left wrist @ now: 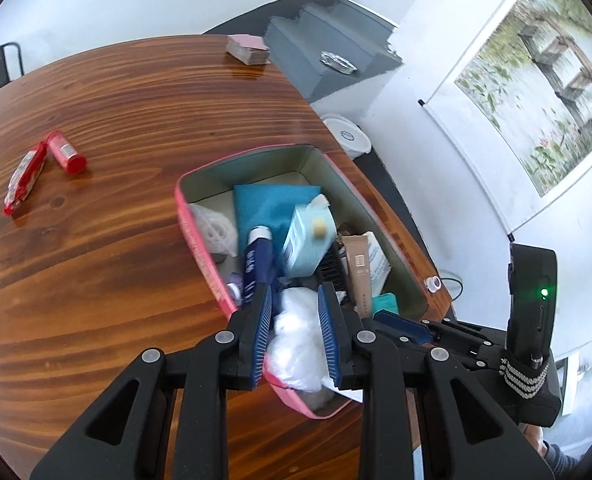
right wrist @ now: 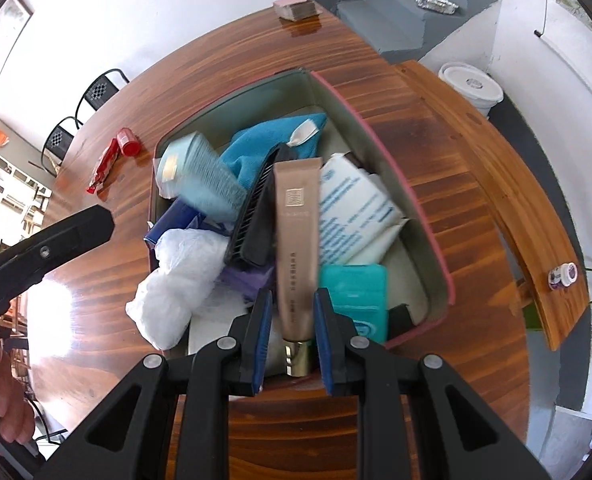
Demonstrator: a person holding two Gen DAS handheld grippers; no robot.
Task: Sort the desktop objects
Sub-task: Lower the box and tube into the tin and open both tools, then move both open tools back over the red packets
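A pink-rimmed box on the wooden table holds several items: a teal cloth, a light blue carton, a dark blue tube, a black comb, a white pack and a teal case. My left gripper is over the box's near end with its fingers either side of a white plastic bag. My right gripper is part open, its fingers straddling a beige tube that lies in the box.
A red tube and a red wrapper lie on the table to the left. A pink card deck sits at the far edge. A small jar stands on the bench at right.
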